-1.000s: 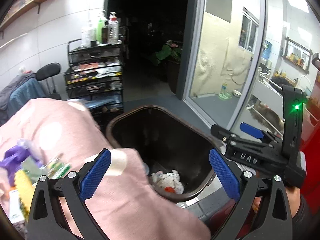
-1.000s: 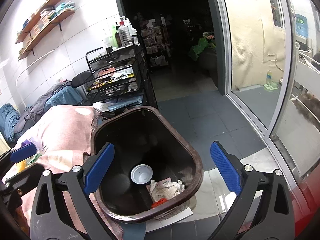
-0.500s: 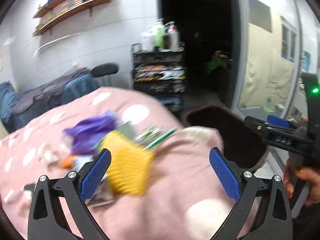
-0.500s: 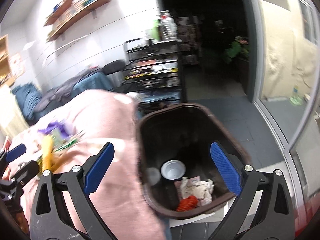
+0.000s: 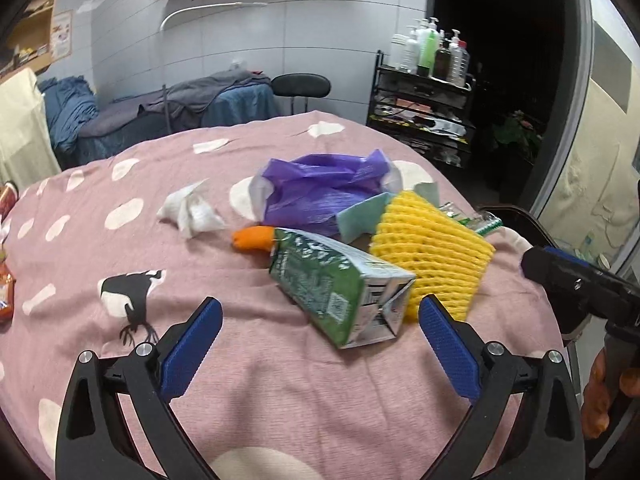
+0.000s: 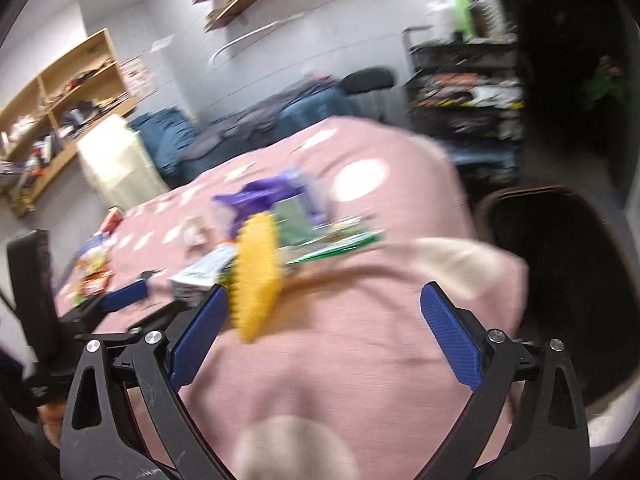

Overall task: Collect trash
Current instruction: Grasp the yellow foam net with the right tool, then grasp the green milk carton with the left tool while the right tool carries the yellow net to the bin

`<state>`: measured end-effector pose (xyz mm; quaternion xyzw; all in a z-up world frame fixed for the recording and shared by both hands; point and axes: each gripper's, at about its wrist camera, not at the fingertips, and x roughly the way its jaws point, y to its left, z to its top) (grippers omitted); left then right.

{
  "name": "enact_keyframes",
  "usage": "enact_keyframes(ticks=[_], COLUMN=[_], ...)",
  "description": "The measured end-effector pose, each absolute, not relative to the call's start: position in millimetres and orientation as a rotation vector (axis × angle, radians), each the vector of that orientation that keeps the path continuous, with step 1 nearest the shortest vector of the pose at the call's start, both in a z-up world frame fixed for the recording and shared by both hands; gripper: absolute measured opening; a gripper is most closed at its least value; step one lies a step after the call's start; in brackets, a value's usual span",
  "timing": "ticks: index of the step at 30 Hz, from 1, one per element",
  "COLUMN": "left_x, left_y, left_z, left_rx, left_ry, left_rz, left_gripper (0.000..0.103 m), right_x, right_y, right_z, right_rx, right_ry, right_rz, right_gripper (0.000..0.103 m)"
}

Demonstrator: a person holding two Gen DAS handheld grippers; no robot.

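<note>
Blue-padded jaws of the left gripper (image 5: 320, 344) stand wide apart and empty above the pink spotted cloth (image 5: 248, 392), the green carton (image 5: 340, 284) lying just ahead between them. Beside the carton rest a yellow foam net (image 5: 432, 252), a purple bag (image 5: 320, 192), an orange scrap (image 5: 254, 238) and a white tissue (image 5: 192, 210). The right gripper (image 6: 326, 332) is also spread open, holding nothing, over the cloth's edge; the dark bin (image 6: 560, 264) stands to its right.
</note>
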<state>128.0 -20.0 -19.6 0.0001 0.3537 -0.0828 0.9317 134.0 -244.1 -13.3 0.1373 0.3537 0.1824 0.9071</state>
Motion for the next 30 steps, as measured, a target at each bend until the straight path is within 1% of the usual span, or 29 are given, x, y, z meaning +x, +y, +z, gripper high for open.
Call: enact_keyframes(ticks=[1,2,4,5,7,8,9,10,11,12,13,22,30], left_x=[128,128,129,128,127,127,128,129,130,130,130,140,162], left_y=[-17,-14,-10,-9,-7,-6,-5,-5,-5,-6,-6,-28,-60], left_z=[-20,-21,-21,-21,-21,-21,-22,-22,-22,-22,-22,-26,-34], left_rx=[-0.013,-0.025,-0.043,-0.048,-0.058,-0.061,-0.064,-0.065,-0.064,-0.063,-0.062,-0.005,0.184], left_ry=[0.729,0.737,0.746,0.748,0.752,0.754,0.758,0.760,0.763,0.764,0.764,0.776,0.804], left_rz=[-0.171,-0.173,-0.175,-0.174,-0.177,-0.179,-0.181,-0.184,-0.186,-0.188,-0.191,-0.201,-0.096], left_gripper=[0.097,0.097,0.097,0.097,0.097,0.097,0.097,0.097,0.097,0.097,0.097,0.097,0.097], right_x=[139,142,150,150,158,161,164,169,170,170,169,143,136], right_y=[-236,-230,-213,-210,-201,-199,-196,-193,-192,-191,-191,-204,-227], right_z=[-14,-15,-19,-20,-23,-24,-26,-28,-28,-27,-24,18,21], right_rx=[0.269,0.254,0.225,0.220,0.222,0.226,0.227,0.224,0.223,0.223,0.219,0.158,0.201], right_ry=[0.751,0.767,0.799,0.810,0.844,0.853,0.862,0.871,0.871,0.863,0.848,0.690,0.677], right_rz=[0.395,0.404,0.432,0.440,0.469,0.482,0.492,0.497,0.502,0.511,0.517,0.468,0.441], right_gripper=[0.082,0.079,0.065,0.061,0.047,0.044,0.035,0.021,0.016,0.013,0.011,0.011,0.011])
